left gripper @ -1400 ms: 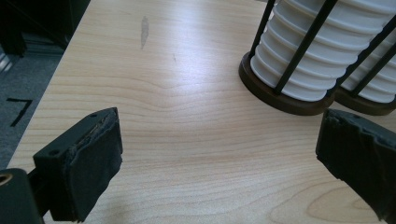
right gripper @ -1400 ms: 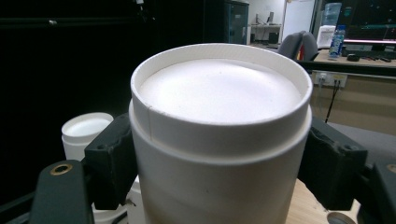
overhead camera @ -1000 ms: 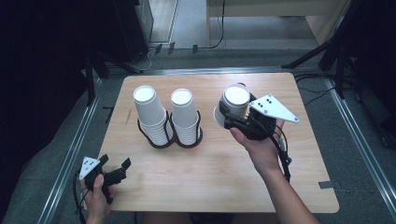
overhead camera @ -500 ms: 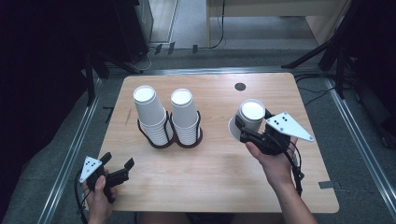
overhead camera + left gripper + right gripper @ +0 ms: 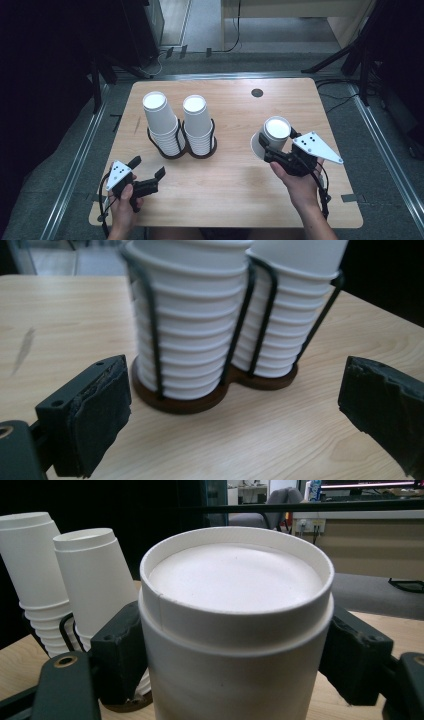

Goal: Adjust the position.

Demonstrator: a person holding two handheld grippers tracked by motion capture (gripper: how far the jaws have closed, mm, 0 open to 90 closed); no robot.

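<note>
Two stacks of upside-down white paper cups (image 5: 160,120) (image 5: 197,120) stand in a black wire holder (image 5: 180,150) left of the table's middle. My right gripper (image 5: 270,145) is shut on a single upside-down white cup (image 5: 274,131) at the right side of the table. In the right gripper view the jaws of my right gripper (image 5: 235,655) press both sides of that cup (image 5: 235,580). My left gripper (image 5: 147,167) is open near the front left. In the left gripper view my left gripper (image 5: 240,405) points at the cup stacks (image 5: 190,340), with nothing between its pads.
The wooden table (image 5: 225,200) has a small dark round insert (image 5: 257,93) near its far edge. Metal floor rails run along both sides, and black stand legs (image 5: 350,55) rise at the far right.
My right gripper has carried the single cup from the table's far middle toward the near right and lower. My left gripper has moved in over the table toward the holder.
</note>
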